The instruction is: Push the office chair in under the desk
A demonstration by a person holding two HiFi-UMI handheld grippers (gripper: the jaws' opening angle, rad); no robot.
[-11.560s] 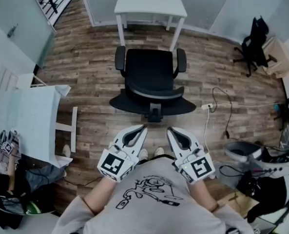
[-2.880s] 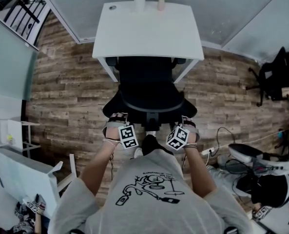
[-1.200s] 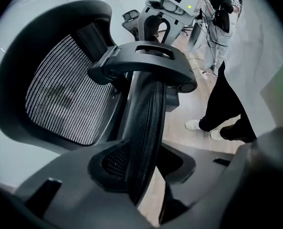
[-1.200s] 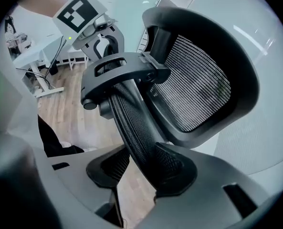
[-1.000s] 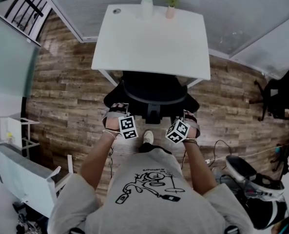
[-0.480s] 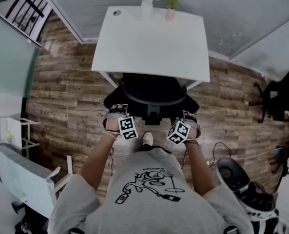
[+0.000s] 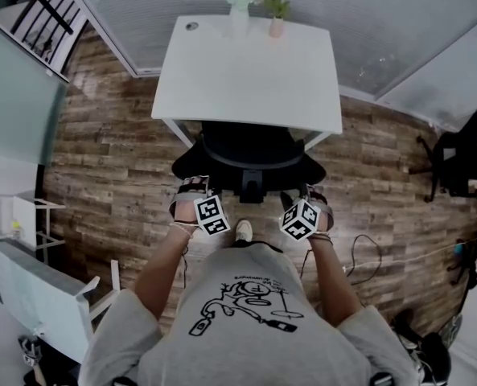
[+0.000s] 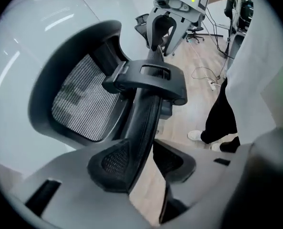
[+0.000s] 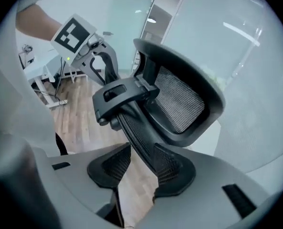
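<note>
The office chair [image 7: 250, 158] stood well out from the worktop [image 7: 250, 71] on open floor a little while back. Now its seat is out of sight beneath the worktop's near edge, and only the curved backrest and the rear of the base show on the person's side of it. Over the last second it has scarcely crept further in, so I judge the push as good as finished, with letting go the only thing left.

The hands bear that out. The left claw [image 8: 148, 162] has just been opening and the right claw [image 9: 140, 170] has just been closing a little, yet both stand released. Each straddles the dark ribbed band of the backrest, which runs between the pads with bare floor showing in the gap on one side; neither clamps it.

The chair is black, with a mesh panel set in a thick moulded frame and a flat bracket on its spine, and it sits roughly square and centred to the worktop
</note>
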